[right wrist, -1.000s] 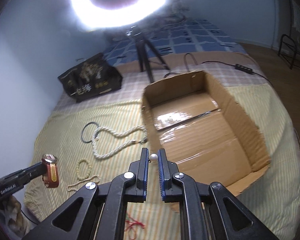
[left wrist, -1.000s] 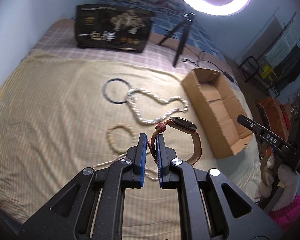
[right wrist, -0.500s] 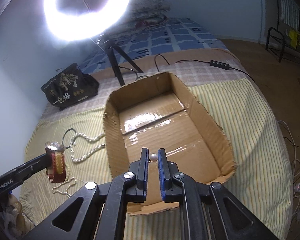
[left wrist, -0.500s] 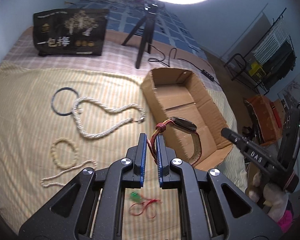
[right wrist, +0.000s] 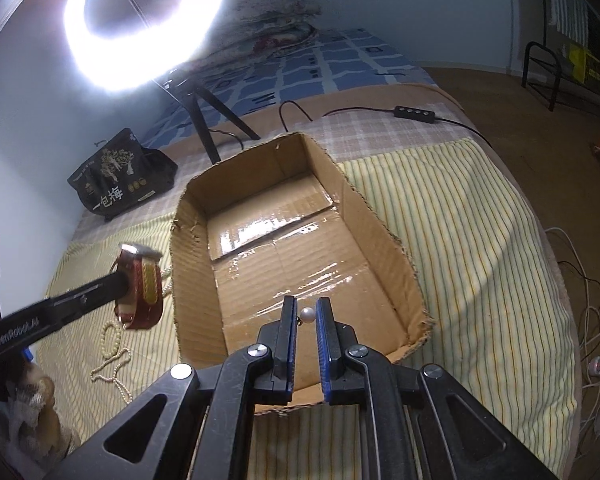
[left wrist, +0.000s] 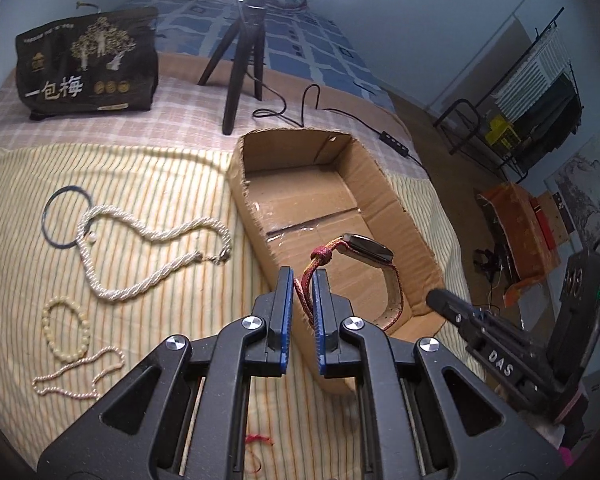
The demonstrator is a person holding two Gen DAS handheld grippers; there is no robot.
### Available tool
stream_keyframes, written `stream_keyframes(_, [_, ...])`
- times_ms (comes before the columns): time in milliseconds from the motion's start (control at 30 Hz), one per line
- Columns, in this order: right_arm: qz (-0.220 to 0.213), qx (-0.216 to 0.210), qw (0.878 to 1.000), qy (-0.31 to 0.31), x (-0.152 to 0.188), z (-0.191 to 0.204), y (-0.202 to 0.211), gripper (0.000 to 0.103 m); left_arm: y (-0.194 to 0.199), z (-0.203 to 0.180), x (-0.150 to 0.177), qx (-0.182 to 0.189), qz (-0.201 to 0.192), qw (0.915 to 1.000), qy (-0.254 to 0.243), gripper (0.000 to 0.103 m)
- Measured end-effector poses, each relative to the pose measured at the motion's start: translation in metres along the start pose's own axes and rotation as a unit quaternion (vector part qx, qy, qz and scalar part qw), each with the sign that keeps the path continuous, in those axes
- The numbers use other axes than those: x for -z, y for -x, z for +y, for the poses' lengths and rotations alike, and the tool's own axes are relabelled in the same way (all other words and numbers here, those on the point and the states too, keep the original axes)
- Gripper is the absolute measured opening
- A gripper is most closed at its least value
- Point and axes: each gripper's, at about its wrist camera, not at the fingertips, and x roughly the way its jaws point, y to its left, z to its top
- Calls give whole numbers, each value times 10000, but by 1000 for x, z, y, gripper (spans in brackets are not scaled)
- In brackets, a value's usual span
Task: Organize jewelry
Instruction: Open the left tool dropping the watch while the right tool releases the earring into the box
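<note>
My left gripper [left wrist: 303,276] is shut on the red woven strap of a watch [left wrist: 366,249] and holds it above the near left part of the open cardboard box [left wrist: 388,184]. The watch [right wrist: 140,284] also shows in the right wrist view, just left of the box wall. My right gripper [right wrist: 306,310] is shut on a small pearl piece [right wrist: 307,314] above the near end of the box [right wrist: 384,224]. On the striped cloth lie a thick rope necklace [left wrist: 148,248], a dark bangle [left wrist: 66,216], a bead bracelet [left wrist: 66,326] and a thin pearl chain [left wrist: 80,376].
A ring light on a black tripod [left wrist: 240,60] and a black printed bag [left wrist: 88,64] stand behind the box. A cable with an inline switch [right wrist: 416,114] runs across the bed. A red thread [left wrist: 260,440] lies under my left gripper. The bed edge drops off at right.
Both grippers have moved toward and over the box, carrying the watch and the pearl piece. The box now fills more of both views.
</note>
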Motion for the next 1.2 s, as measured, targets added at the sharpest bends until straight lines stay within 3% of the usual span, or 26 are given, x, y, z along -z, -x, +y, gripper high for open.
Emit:
stream_keyframes(267, [3,-78,10000,3,0,-2,-2,8,-18,-5,-8,103,27,9999,21,8])
stream_keyframes(367, [24,-129,9999,99,0,4,-5,13,-13,-5,-10,201,-209,9996,-11,8])
stream_keyframes(400, [20,-131,9998,140,0,6,-5,19,-10,-5,-11,261,-286,9992,-31,14])
stream_keyframes(433, [3,-117,9998,175,1,8,-6,33,-8,-5,-11,289,-303,9991,-36,22])
stream_keyframes(467, [-15,-75,9998,205,1,10,-6,45,-7,-4,-12,298,-314,9991,-32,40])
stream_keyframes(500, [-31,-29,9998,219,1,11,-6,50,-5,-3,-13,280,-346,9990,-15,48])
stream_keyframes(567, [-62,-6,9997,224,1,10,-5,61,-3,0,-14,222,-365,9991,7,48])
stream_keyframes(667, [-121,53,9998,178,1,9,-3,68,0,4,-15,166,-310,9994,-29,48])
stream_keyframes(1200, [-331,36,9994,135,3,22,17,72,32,28,-14,-243,-454,9984,-220,48])
